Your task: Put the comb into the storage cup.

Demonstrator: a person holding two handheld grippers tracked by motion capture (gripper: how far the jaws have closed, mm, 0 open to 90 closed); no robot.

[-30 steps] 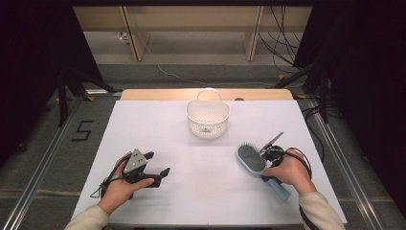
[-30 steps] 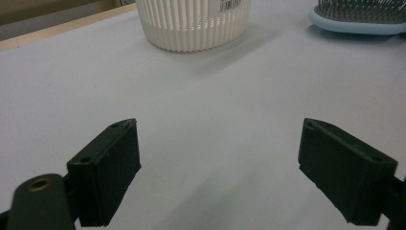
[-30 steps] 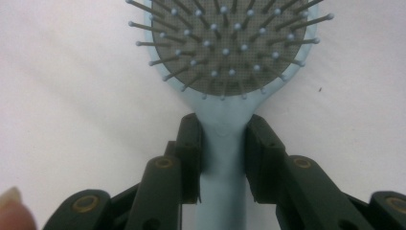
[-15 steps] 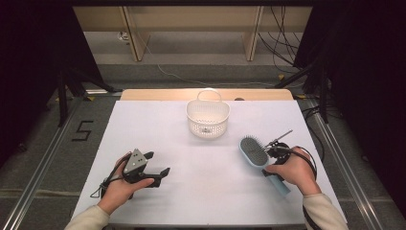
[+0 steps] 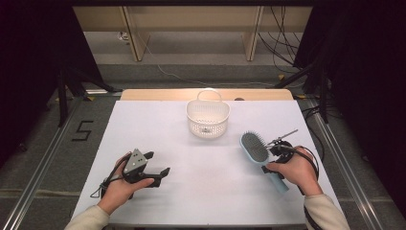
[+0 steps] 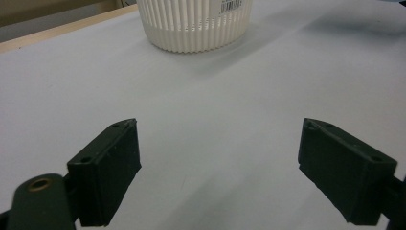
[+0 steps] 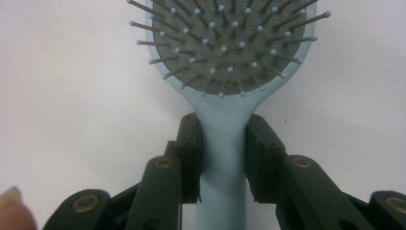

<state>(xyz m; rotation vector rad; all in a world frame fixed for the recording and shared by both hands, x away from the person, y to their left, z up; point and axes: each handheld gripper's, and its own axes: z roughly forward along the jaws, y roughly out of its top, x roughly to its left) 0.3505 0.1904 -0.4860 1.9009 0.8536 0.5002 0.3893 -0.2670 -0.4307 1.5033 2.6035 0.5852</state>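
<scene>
A light blue hairbrush [image 5: 254,146] with a grey bristle pad is over the right side of the white table [image 5: 210,196], bristles up. My right gripper [image 5: 271,161] is shut on its handle just below the head. In the right gripper view both pads press the handle's neck of the hairbrush [image 7: 225,48], held by the right gripper [image 7: 222,143]. My left gripper [image 5: 158,163] rests low at the front left, open, with nothing between its fingers; in its own view the left gripper [image 6: 218,163] faces a white slatted basket [image 6: 196,24].
The white basket [image 5: 208,118], with its handle, stands at the back middle of the table. A wooden strip [image 5: 158,94] runs along the far edge. Cables and stand legs lie on the floor beyond the right side.
The right hand has shifted slightly, and the brush head has moved a little toward the far side and risen off the table. The left hand has stayed put.
</scene>
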